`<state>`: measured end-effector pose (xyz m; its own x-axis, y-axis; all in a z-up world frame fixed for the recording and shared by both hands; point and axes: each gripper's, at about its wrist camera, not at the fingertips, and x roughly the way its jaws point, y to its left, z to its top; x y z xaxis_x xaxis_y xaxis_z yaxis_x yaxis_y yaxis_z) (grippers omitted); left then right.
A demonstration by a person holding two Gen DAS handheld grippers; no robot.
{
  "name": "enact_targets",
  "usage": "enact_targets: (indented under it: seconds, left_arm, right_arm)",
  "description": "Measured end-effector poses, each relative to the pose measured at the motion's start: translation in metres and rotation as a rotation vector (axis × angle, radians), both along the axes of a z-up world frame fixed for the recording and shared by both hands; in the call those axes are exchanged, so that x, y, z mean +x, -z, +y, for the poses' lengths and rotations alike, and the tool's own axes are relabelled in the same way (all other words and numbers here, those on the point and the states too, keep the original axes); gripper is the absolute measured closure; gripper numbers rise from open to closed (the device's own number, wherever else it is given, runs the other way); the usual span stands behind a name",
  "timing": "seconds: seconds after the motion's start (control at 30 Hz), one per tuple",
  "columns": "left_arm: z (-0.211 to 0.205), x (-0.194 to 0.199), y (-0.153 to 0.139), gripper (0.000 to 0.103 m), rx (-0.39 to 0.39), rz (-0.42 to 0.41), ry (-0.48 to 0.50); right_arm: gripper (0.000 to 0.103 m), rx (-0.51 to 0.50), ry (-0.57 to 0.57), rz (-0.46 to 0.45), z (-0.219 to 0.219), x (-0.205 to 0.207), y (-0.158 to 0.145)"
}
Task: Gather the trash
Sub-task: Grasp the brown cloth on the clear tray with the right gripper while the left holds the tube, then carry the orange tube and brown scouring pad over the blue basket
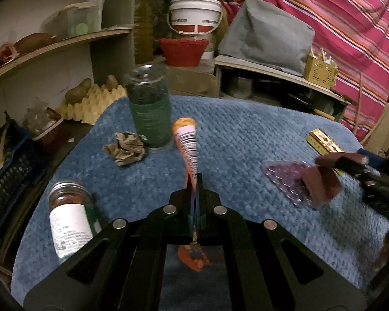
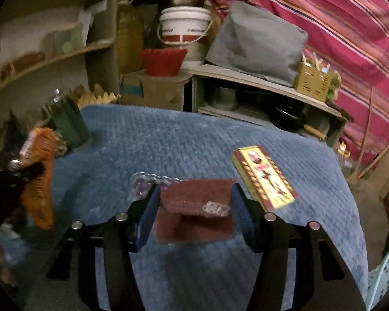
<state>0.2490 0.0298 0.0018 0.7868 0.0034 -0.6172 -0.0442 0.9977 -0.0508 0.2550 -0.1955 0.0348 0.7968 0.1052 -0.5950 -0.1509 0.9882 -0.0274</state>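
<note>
The orange wrapper (image 1: 185, 142) stands pinched upright in the left tool (image 1: 194, 189), whose jaws are fully closed on it above the blue-covered desk (image 1: 246, 129). The right tool (image 2: 194, 207) grips a folded maroon scouring pad (image 2: 194, 207) just above a clear purple tray (image 1: 285, 178); a crumpled paper (image 1: 124, 149) lies beside a green jar (image 1: 149, 111).

Dim cluttered storeroom: wooden shelves (image 1: 64, 41), striped pink curtain (image 1: 337, 31).
</note>
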Motion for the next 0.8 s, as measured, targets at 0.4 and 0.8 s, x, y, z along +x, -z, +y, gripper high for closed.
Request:
enact_targets:
  seconds: [0.4, 0.8]
  left_arm:
    - [-0.082, -0.039, -0.017, 0.103, -0.017, -0.005, 0.183]
    - [-0.216, -0.073, -0.044, 0.103, -0.048, -0.015, 0.426]
  right_arm:
    - [0.047, 0.028, 0.045, -0.03, -0.105, -0.092, -0.02]
    - [0.047, -0.002, 0.247, -0.077, -0.244, -0.169, -0.034]
